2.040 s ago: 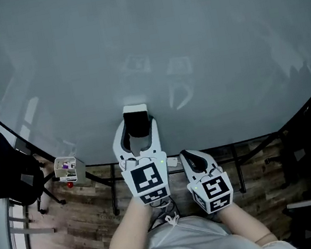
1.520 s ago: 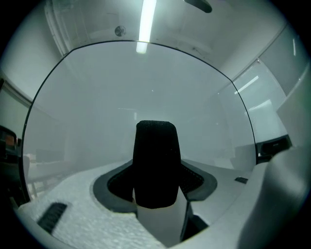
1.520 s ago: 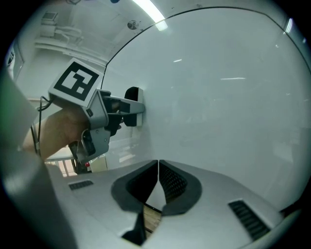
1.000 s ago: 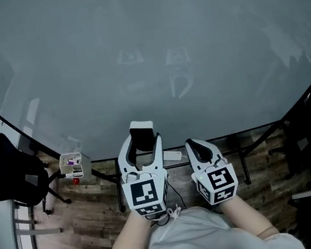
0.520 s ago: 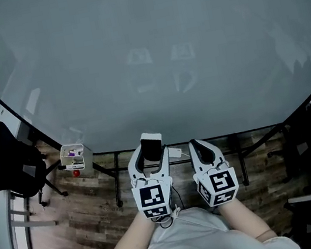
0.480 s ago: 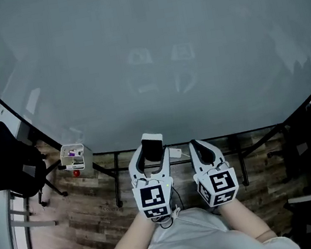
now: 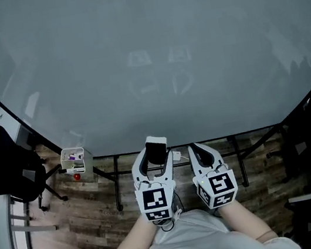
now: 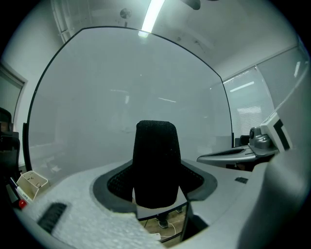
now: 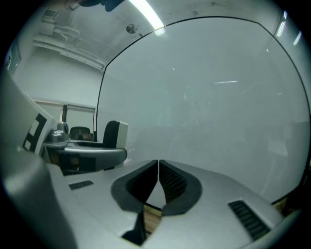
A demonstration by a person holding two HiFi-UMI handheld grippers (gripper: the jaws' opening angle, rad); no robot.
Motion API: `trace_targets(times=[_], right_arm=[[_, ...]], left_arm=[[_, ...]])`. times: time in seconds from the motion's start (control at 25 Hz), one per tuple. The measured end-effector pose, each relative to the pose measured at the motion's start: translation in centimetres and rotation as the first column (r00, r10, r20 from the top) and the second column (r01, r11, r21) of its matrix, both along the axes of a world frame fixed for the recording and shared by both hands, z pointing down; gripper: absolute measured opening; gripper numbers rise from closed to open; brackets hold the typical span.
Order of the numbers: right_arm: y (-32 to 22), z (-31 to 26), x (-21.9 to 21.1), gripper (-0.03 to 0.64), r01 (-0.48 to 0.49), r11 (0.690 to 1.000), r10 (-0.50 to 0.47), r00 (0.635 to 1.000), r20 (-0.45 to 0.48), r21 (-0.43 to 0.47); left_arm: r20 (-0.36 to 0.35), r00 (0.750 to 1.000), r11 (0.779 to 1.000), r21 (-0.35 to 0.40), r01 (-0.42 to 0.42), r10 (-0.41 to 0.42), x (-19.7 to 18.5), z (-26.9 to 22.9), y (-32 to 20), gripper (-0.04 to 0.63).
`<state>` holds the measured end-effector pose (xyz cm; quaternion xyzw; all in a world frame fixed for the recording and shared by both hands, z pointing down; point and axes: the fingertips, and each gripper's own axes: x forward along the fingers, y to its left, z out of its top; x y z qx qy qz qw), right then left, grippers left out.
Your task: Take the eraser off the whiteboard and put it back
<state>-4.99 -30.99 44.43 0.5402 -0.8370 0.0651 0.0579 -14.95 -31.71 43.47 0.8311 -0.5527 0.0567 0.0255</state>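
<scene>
I stand facing a large whiteboard point(image 7: 143, 51), looking steeply down over both my grippers, which are held side by side near the middle of the board's lower edge.

My left gripper point(image 7: 156, 154) has its jaws spread wide and clamped on the two sides of the eraser point(image 7: 156, 143). In the left gripper view the eraser stands upright between the pads, its black felt block rising above them, with the board's pale surface behind it. The wide spread is simply the eraser's own width; the grip looks firm. Holding it by the sides leaves one broad face free to go flat against the board. I cannot tell whether the eraser touches the board here.

My right gripper point(image 7: 196, 149) is just beside the left one. Its jaws are closed together with nothing between them, as the right gripper view shows. I judge that it is kept low to stay out of the way.

A small box of markers point(image 7: 73, 160) hangs at the board's lower left edge, well apart from the eraser. Below the board is wooden floor point(image 7: 89, 222).

I judge the eraser is off the board and not yet put back.
</scene>
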Motion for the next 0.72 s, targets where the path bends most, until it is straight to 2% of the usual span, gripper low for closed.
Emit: trace_targets(times=[0.44, 0.72], right_arm=[[-0.2, -0.2, 0.3, 0.029, -0.009, 1.0, 0.009, 1.0, -0.01, 0.008], [-1.1, -1.6, 1.0, 0.029, -0.012, 0.999, 0.013, 1.0, -0.021, 0.039]], left_arm=[[-0.008, 1.0, 1.0, 0.022, -0.007, 0.007, 0.5, -1.3, -1.0, 0.262], [0.01, 1.0, 0.995, 0.098, 0.017, -0.018, 0.1, -5.1, -3.2, 0.262]])
